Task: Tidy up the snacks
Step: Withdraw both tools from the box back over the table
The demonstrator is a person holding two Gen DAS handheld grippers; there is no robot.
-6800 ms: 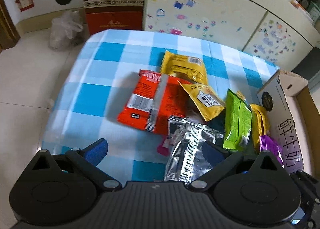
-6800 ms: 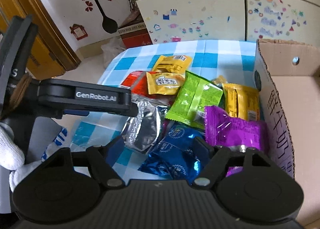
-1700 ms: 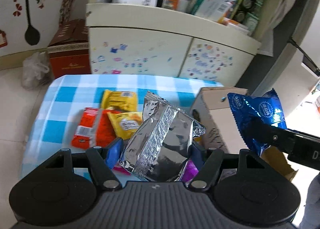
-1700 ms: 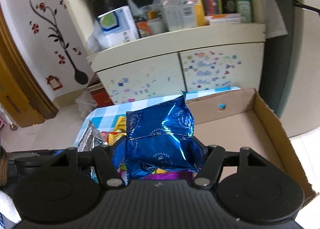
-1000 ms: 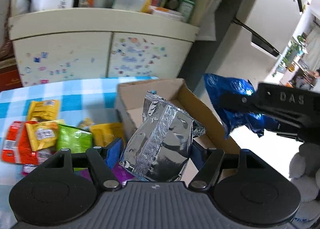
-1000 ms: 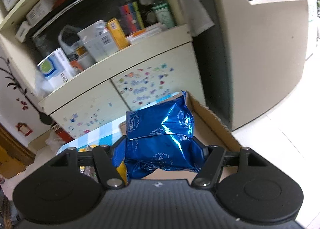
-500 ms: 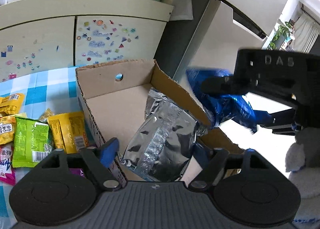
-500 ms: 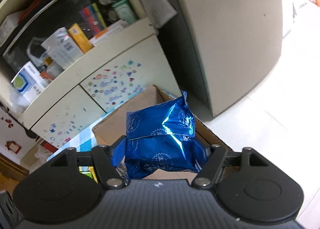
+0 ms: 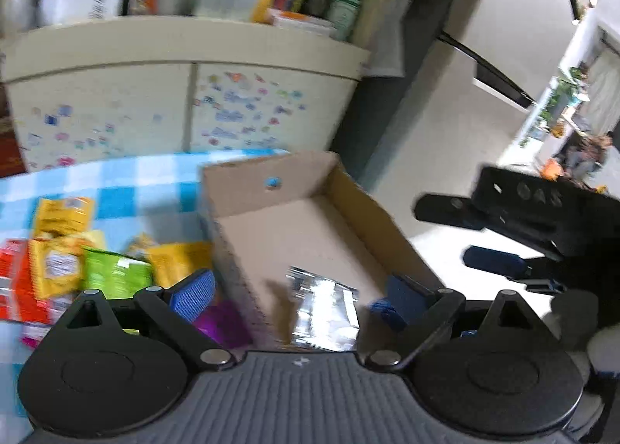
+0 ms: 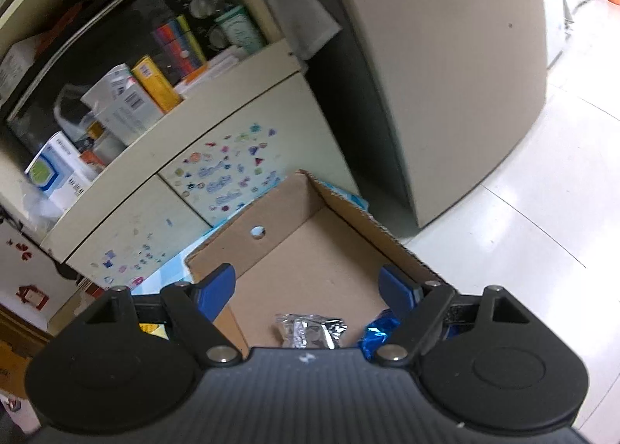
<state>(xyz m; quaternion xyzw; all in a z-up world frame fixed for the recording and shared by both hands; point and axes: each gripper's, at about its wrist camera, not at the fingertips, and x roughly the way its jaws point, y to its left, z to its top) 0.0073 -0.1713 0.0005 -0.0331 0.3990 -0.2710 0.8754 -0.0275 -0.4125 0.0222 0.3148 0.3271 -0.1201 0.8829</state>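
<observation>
A cardboard box (image 9: 306,227) stands at the right end of the blue checked table. A silver snack packet (image 9: 323,312) lies on its floor at the near end; it also shows in the right wrist view (image 10: 308,329). A blue foil packet (image 10: 378,331) lies beside it on the right, mostly hidden by my fingers. My left gripper (image 9: 300,294) is open and empty above the box's near end. My right gripper (image 10: 308,291) is open and empty above the box, and it also shows in the left wrist view (image 9: 500,246) to the right of the box.
Several snack packets, yellow (image 9: 62,215), green (image 9: 112,273), orange-red (image 9: 17,289) and purple (image 9: 223,322), lie on the table left of the box. A cream cabinet (image 9: 186,102) with stickers and a cluttered shelf stands behind. A fridge (image 10: 445,75) stands to the right.
Both grippers have opened. The silver packet and the blue packet have dropped out of the jaws onto the floor of the box.
</observation>
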